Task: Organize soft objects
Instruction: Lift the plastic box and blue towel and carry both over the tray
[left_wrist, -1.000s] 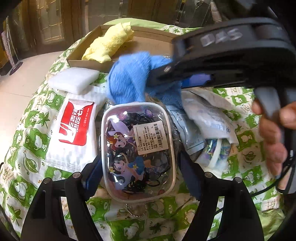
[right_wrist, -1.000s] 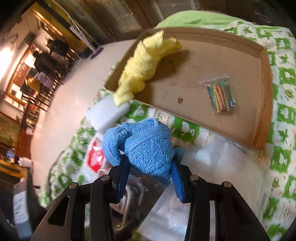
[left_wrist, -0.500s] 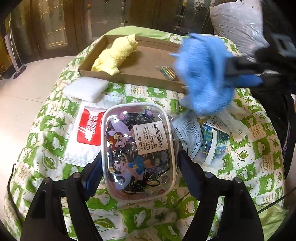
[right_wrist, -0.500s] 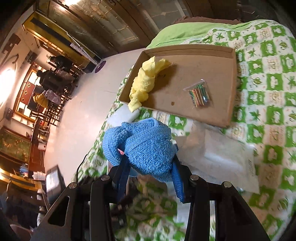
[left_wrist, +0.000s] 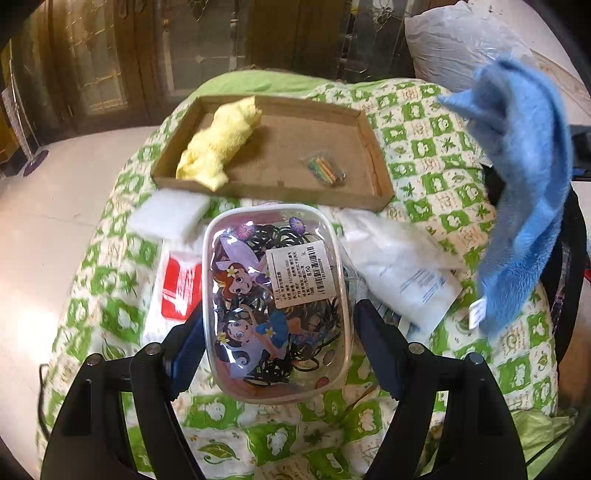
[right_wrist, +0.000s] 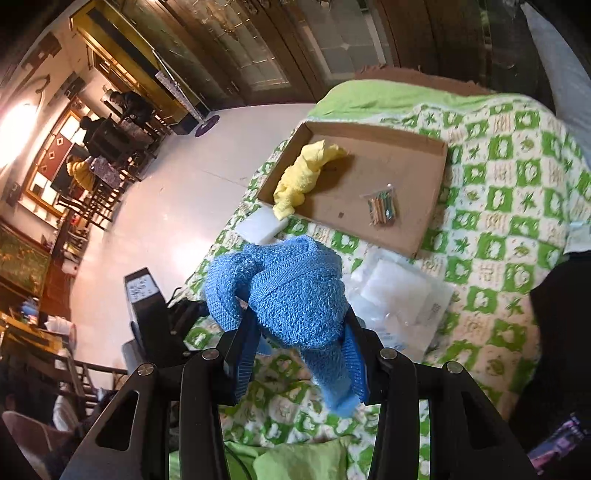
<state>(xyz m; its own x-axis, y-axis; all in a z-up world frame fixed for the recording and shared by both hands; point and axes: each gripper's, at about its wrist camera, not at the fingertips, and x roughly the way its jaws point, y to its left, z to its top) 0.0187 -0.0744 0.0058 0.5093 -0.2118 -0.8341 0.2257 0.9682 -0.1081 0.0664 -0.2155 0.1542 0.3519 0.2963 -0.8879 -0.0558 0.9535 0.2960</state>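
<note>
My left gripper (left_wrist: 277, 321) is shut on a clear plastic pouch (left_wrist: 275, 295) with cartoon girls and black hair ties, held above the bed. My right gripper (right_wrist: 301, 332) is shut on a blue towel (right_wrist: 291, 288), held high over the bed; the towel also hangs at the right of the left wrist view (left_wrist: 524, 184). A cardboard tray (left_wrist: 373, 147) lies at the far end of the bed with a yellow towel (left_wrist: 218, 144) and a small bag of coloured sticks (left_wrist: 325, 170) in it. The tray (right_wrist: 424, 218) also shows in the right wrist view.
On the green-and-white quilt (left_wrist: 436, 155) lie a white sponge (left_wrist: 170, 218), a red-and-white packet (left_wrist: 181, 288) and clear plastic bags (left_wrist: 402, 266). A white sack (left_wrist: 454, 40) stands behind the bed. Pale floor (right_wrist: 159, 218) lies to the left.
My right gripper has lifted the blue towel up and back to the right, away from the tray. My left gripper has risen with the pouch, and the towel now hangs open.
</note>
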